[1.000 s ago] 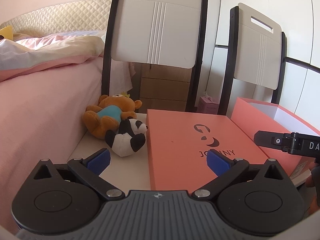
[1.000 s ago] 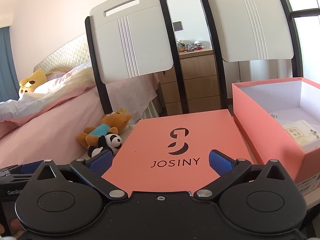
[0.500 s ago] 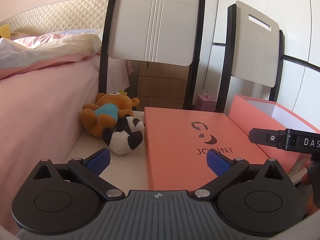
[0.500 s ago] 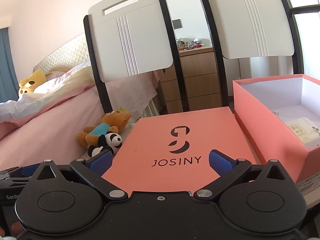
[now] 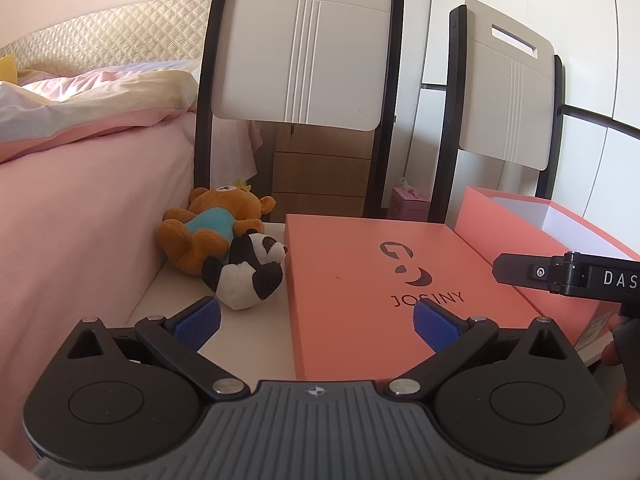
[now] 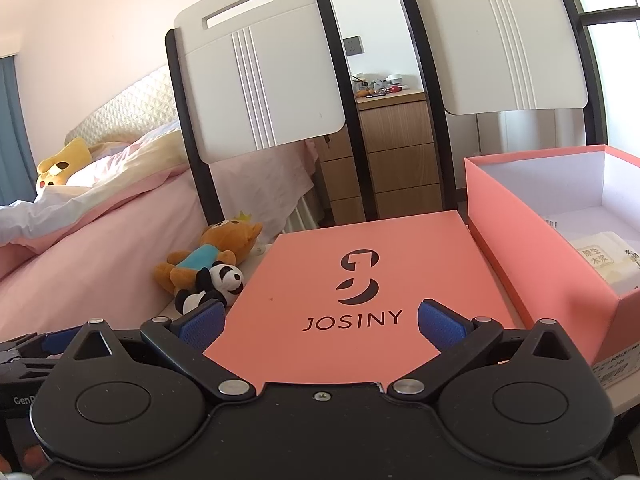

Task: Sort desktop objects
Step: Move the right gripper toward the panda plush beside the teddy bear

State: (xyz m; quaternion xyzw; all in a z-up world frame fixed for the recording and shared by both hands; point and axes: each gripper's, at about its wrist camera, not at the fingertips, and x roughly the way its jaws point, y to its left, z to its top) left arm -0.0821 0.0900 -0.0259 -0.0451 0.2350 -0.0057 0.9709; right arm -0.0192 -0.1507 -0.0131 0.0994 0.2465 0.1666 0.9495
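A pink-covered bed point(image 5: 80, 216) fills the space to the left of both grippers, and two white-backed chairs point(image 5: 302, 44) stand beyond the table, facing them. The white table point(image 5: 256, 344) stretches ahead of the left gripper point(image 5: 318, 322), whose blue pads point(image 5: 198, 320) are spread wide with nothing between them. Straight ahead of the right gripper point(image 6: 322, 322), equally spread and empty, lies the flat salmon box lid point(image 6: 360, 276) printed JOSINY, reaching under the gap between its fingers. To the right of that lid, just beside it, stands the open salmon box point(image 6: 532, 240) with white inner walls; a white packet point(image 6: 600, 264) lies inside it. Ahead and to the left of the left gripper, a brown teddy bear point(image 5: 208, 232) in a blue shirt lies on the table near the bed, and a smaller panda plush point(image 5: 248, 276) rests against it on the near side, just beside the lid's left edge. In the left wrist view the tip of the right gripper reaches in from the right, over the box's near corner. A wooden drawer unit point(image 6: 400, 160) stands behind the chairs.
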